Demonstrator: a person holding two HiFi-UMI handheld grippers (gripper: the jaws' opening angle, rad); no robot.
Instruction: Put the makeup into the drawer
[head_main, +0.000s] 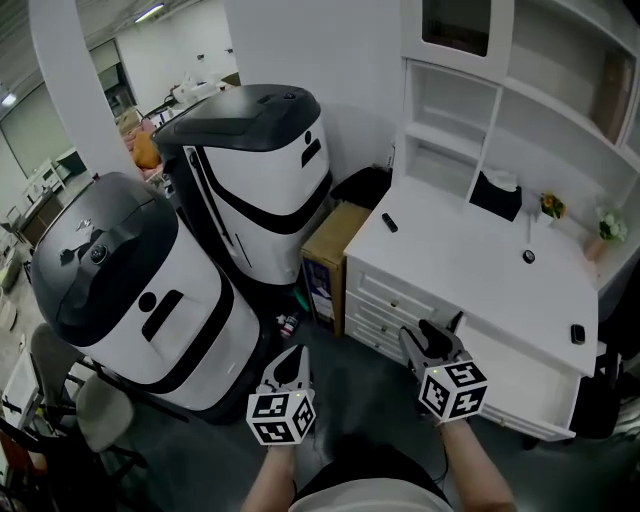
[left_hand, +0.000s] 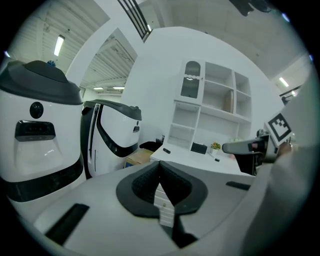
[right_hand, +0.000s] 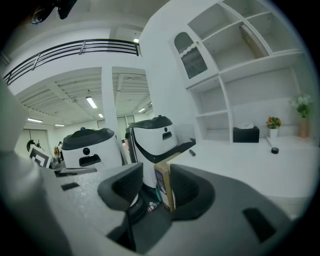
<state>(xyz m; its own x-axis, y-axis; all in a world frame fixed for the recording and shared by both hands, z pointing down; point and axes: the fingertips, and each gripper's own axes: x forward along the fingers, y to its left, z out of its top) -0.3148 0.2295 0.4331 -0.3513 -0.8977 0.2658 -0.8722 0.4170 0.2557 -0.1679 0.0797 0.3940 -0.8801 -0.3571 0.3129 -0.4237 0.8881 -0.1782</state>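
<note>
The left gripper (head_main: 290, 360) is closed and empty, the right gripper (head_main: 428, 336) is partly open and empty near the pulled-out drawer (head_main: 520, 385), and small dark makeup items (head_main: 389, 223) lie on the desk (head_main: 455, 265).

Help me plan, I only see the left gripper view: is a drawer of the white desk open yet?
Observer: Yes. In the head view a wide drawer stands pulled out below the desktop, beside the right gripper.
Operator: Is that gripper carrying anything?
Observer: No. Its own view shows the jaws apart with nothing between them; a cardboard box only shows far behind the gap.
Operator: Any makeup I cannot see?
Observer: One small dark item lies near the desktop's front right corner, above the open drawer.
</note>
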